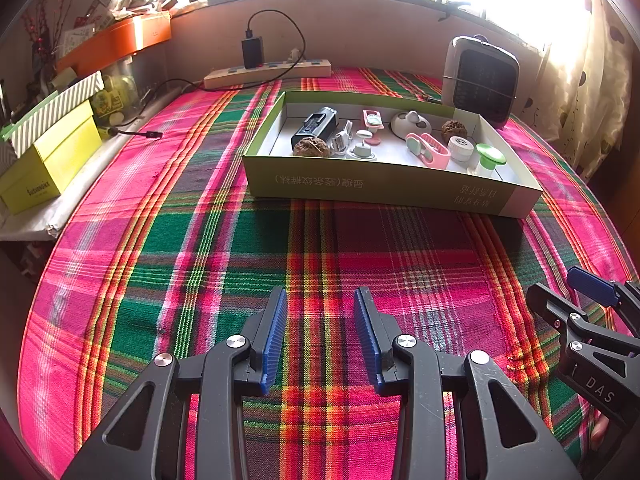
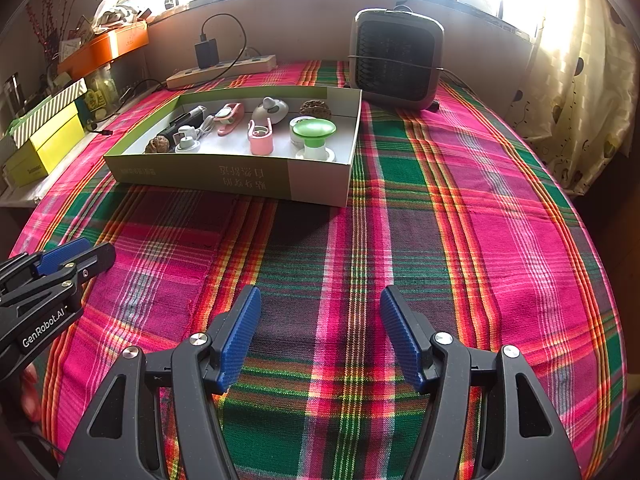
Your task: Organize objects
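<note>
Blue-padded fingers [image 1: 276, 340] of the left gripper [image 1: 321, 336] stand apart with nothing between them, above the plaid cloth [image 1: 224, 240] that covers the bench. Fingers of the right gripper [image 2: 320, 336] stand wider apart, also empty, over the same cloth. Both grippers sit side by side near the front edge, well apart from the task's things.

A shallow green-and-white cardboard box [image 1: 384, 188] lies open on the cloth toward the far side. All loose items visible are inside it:
- a black device [image 1: 316, 126] at the left end
- two walnuts [image 1: 310, 147], one at the front left, one near the back right
- a pink clip [image 1: 430, 150] near the middle
- a green-capped stand [image 2: 315, 136], upright at the right end
- a white round case [image 1: 410, 123] at the back

Behind the box a small heater [image 2: 396, 60] stands upright by the wall. A power strip [image 1: 268, 72] with a black charger plugged in lies along the wall. Yellow boxes [image 1: 52, 160] are stacked on a ledge at the left
</note>
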